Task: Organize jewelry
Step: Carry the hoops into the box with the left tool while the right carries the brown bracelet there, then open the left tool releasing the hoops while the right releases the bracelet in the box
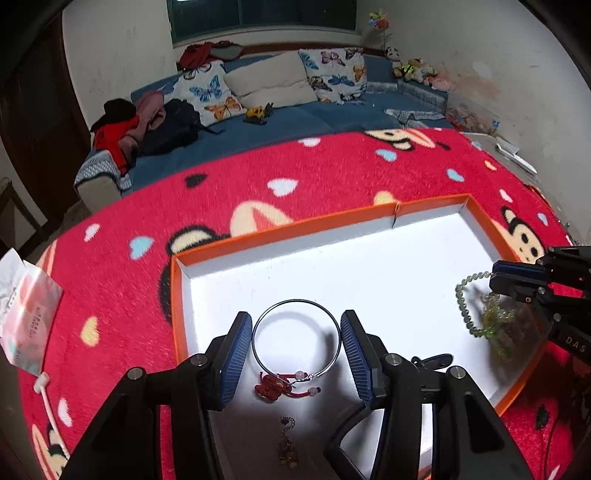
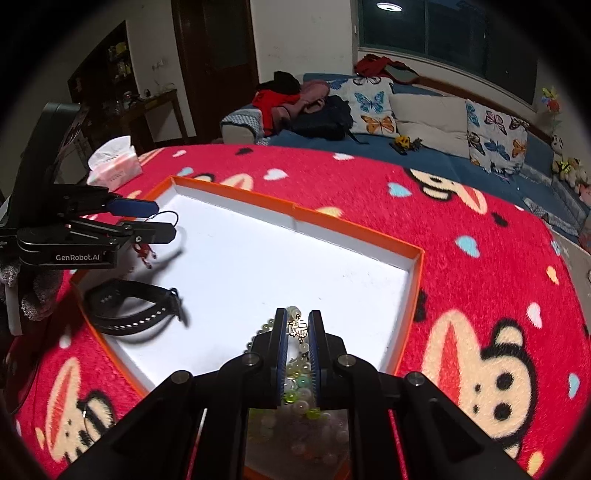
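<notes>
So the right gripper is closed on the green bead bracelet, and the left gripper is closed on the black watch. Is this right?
One part is wrong. The left gripper frames the thin silver bangle, as the left wrist view shows. The black watch lies untouched in the tray. The right gripper is indeed closed on the green bead bracelet.

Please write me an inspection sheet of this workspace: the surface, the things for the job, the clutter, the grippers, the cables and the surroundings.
Surface: red cartoon blanket carrying a white tray with an orange rim.
Job's things: silver bangle with a red knot charm; green bead bracelet; black watch in the tray; small chain pendant, blurred.
Clutter: tissue pack on the blanket.
Grippers: left gripper has its jaws either side of the bangle, whether the pads press on it cannot be told; right gripper has its jaws shut on the bead bracelet.
Cables: pink cord by the blanket's edge.
Surroundings: blue sofa, butterfly cushions, piled clothes, window.
</notes>
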Demonstrator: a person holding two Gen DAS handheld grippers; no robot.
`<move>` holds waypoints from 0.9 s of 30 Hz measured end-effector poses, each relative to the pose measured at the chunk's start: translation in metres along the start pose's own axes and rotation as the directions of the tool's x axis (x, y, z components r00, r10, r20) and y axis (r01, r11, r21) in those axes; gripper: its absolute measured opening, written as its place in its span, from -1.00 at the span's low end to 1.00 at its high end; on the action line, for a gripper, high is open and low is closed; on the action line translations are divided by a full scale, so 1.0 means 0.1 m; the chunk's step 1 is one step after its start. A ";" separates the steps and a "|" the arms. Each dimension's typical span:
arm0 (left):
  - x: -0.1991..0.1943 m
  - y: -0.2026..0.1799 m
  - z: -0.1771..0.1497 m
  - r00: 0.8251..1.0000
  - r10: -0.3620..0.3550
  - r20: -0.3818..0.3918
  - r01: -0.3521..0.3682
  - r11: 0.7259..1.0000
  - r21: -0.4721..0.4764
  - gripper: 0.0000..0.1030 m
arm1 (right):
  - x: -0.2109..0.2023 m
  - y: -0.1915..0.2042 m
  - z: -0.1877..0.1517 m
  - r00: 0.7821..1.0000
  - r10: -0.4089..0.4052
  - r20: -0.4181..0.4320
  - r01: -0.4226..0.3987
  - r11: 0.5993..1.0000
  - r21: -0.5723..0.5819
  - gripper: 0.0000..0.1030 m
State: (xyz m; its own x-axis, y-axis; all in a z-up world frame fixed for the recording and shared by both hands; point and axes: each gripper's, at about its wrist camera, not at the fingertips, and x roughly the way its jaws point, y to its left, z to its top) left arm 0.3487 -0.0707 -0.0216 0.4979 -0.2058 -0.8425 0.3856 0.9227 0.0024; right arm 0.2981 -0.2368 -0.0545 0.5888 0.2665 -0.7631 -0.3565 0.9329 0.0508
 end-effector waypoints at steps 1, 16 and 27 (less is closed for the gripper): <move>0.03 -0.01 -0.01 1.000 0.001 -0.006 -0.001 1.000 0.000 0.04 | 0.01 -0.01 0.00 1.000 0.001 -0.006 -0.001 1.000 0.003 -0.75; -0.35 -0.15 -0.08 0.999 0.019 0.047 -0.019 1.000 -0.012 0.30 | -0.24 0.04 -0.04 1.000 -0.020 0.009 0.020 1.000 -0.017 -0.53; -1.14 -0.40 -0.73 0.996 0.010 0.087 -0.012 1.000 0.021 0.30 | -0.59 0.38 -0.48 0.997 0.075 -0.026 -0.077 0.995 -0.069 -0.52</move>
State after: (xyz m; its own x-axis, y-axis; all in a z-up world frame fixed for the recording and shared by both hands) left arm 0.2197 -0.0607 0.0352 0.5678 -0.2242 -0.7920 0.3954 0.9182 0.0236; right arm 0.2150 -0.2289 -0.0386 0.5414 0.3296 -0.7735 -0.4499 0.8907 0.0647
